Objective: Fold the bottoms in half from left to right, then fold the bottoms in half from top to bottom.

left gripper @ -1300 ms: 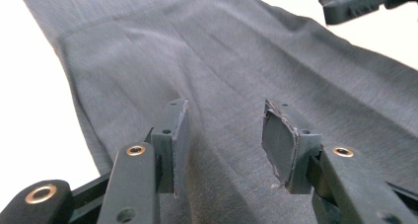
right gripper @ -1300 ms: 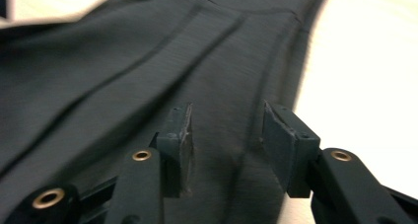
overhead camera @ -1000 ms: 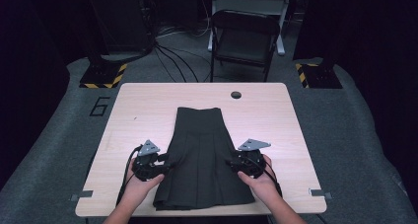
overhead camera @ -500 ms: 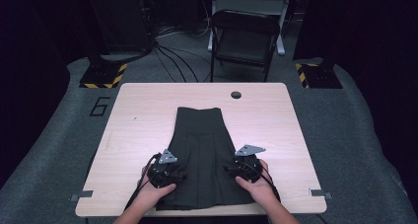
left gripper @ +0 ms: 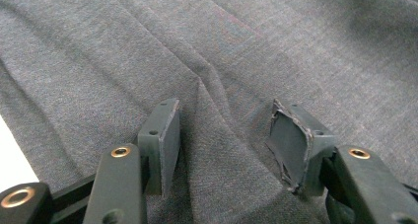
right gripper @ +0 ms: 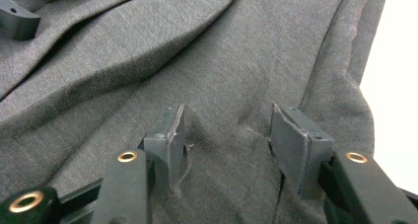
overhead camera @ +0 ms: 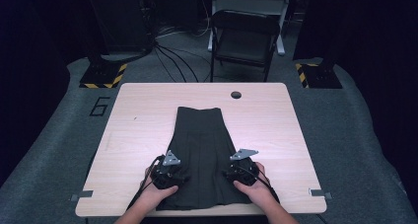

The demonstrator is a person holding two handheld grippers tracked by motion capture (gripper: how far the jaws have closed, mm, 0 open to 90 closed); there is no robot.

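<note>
Skirt point(overhead camera: 202, 155), dark grey and pleated, lies flat along the middle of the wooden table point(overhead camera: 296, 130), waistband toward the far edge, hem at the near edge. Left gripper point(overhead camera: 165, 177) sits on the hem's left part, right gripper point(overhead camera: 242, 173) on its right part, each in a hand. Left gripper view: jaws stand about half open, pads pressed down into the cloth point(left gripper: 212, 61), a raised fold running between them, not pinched. Right gripper view: same, jaws about half open, pads resting on the fabric point(right gripper: 222, 76) near its edge, nothing clamped. Both sets of jaws have just been opening. A folding chair point(overhead camera: 244, 36) stands beyond the table.
</note>
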